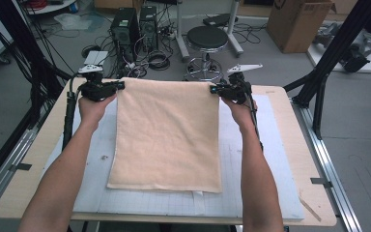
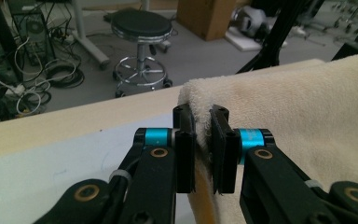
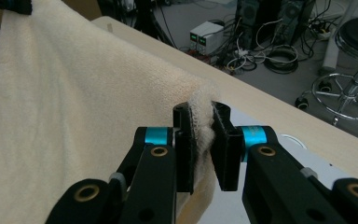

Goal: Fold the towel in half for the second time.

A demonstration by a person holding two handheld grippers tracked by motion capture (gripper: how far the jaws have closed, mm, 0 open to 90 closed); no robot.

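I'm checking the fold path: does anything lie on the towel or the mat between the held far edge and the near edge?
Nothing visible does. The left gripper and right gripper pinch the towel's far corners; its top surface and the mat beside it lie bare.

No text, label, brand or number can be read anywhere.

Black stool (image 1: 206,38), cardboard box (image 1: 297,24), PC towers (image 1: 134,26); floor cables (image 1: 157,60)

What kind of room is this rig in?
Likely a robotics lab or workshop: computer towers with tangled cables on the floor, a cardboard box, and a stool behind the table.
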